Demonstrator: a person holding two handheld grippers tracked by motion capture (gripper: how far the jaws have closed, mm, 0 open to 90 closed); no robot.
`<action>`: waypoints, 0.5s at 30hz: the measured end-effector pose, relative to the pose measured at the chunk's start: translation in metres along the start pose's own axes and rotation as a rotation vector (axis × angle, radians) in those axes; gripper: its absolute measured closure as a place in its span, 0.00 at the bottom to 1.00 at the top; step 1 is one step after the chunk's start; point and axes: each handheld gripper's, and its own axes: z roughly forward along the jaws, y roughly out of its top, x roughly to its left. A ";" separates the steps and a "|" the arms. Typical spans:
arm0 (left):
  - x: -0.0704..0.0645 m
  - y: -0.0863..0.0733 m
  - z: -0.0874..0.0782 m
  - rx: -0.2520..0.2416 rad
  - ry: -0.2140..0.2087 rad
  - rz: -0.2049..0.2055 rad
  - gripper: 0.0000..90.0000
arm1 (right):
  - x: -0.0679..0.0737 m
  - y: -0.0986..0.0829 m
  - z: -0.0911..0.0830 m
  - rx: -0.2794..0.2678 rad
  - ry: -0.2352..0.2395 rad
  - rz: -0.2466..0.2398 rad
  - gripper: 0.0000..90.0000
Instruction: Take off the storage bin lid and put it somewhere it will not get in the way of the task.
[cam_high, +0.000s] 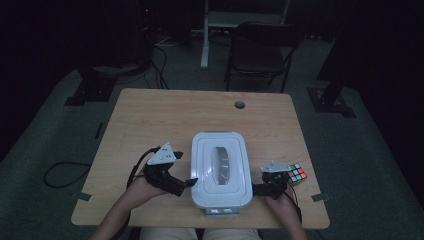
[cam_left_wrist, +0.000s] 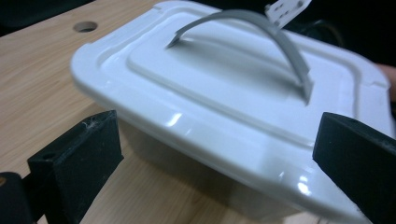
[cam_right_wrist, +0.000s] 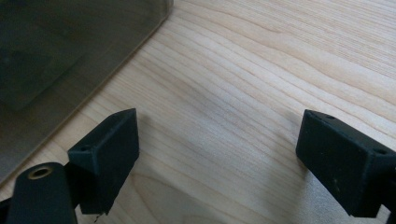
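A white plastic box (cam_high: 220, 170) with a clip-on lid and an arched grey handle (cam_high: 220, 161) stands on the wooden table (cam_high: 165, 120), near its front edge. My left gripper (cam_high: 185, 170) is open at the box's left side, its jaws spread wide and level with the lid's rim (cam_left_wrist: 219, 140). My right gripper (cam_high: 261, 182) is open at the box's right side, low over bare wood (cam_right_wrist: 233, 93), with the box's shadowed wall (cam_right_wrist: 70, 56) at its left. Nothing is between either pair of jaws.
A Rubik's cube (cam_high: 297, 174) lies just right of the right gripper. A cable hole (cam_high: 240, 105) sits near the table's far edge. A folding chair (cam_high: 260, 50) and a white stand (cam_high: 205, 35) are on the floor behind the table.
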 end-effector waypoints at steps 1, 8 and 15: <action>0.000 0.001 0.002 0.000 -0.007 -0.002 0.02 | 0.000 0.000 0.000 0.000 0.000 0.000 0.14; -0.007 0.010 0.015 0.033 -0.052 0.030 0.02 | 0.000 0.000 0.000 0.000 0.000 0.000 0.14; -0.013 0.018 0.026 0.057 -0.091 0.032 0.02 | 0.000 0.000 0.000 0.000 0.000 0.000 0.14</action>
